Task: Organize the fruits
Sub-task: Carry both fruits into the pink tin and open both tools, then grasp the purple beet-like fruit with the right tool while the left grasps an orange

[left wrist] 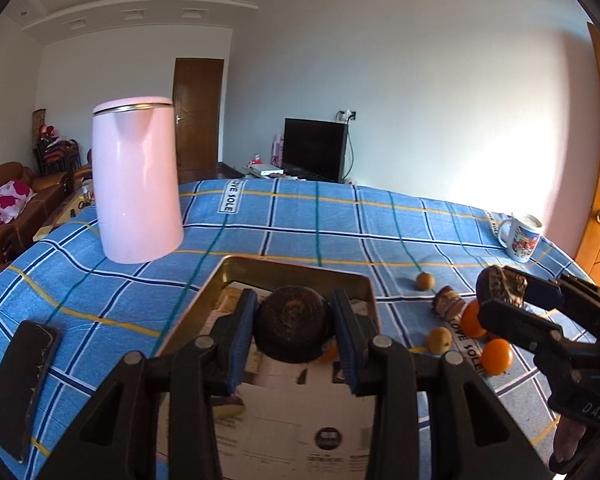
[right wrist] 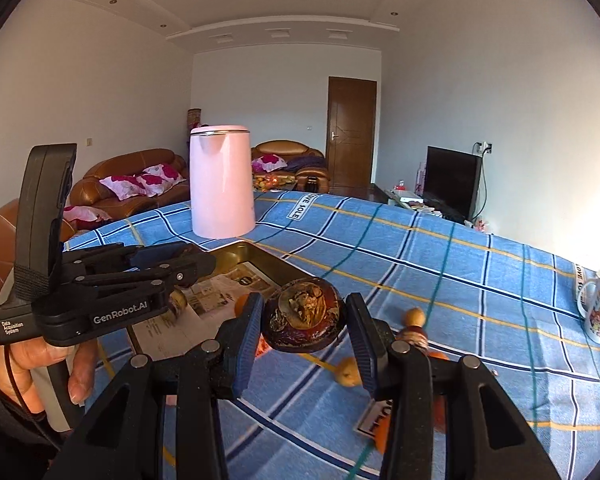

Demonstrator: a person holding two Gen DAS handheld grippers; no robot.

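My left gripper (left wrist: 294,330) is shut on a dark brown round fruit (left wrist: 293,322) and holds it over the gold tray (left wrist: 296,266), which is lined with newspaper. My right gripper (right wrist: 304,330) is shut on a dark reddish-brown fruit (right wrist: 303,316) and holds it above the blue checked cloth, right of the tray (right wrist: 260,254). Loose on the cloth lie two oranges (left wrist: 497,356), two small tan fruits (left wrist: 425,281) and a dark half fruit (left wrist: 448,302). The right gripper with its fruit (left wrist: 500,286) also shows in the left wrist view.
A pink kettle (left wrist: 136,184) stands behind the tray on the left. A black phone (left wrist: 20,384) lies at the cloth's left edge. A printed mug (left wrist: 522,236) stands at the far right. The left gripper's body (right wrist: 112,292) is close on the right gripper's left.
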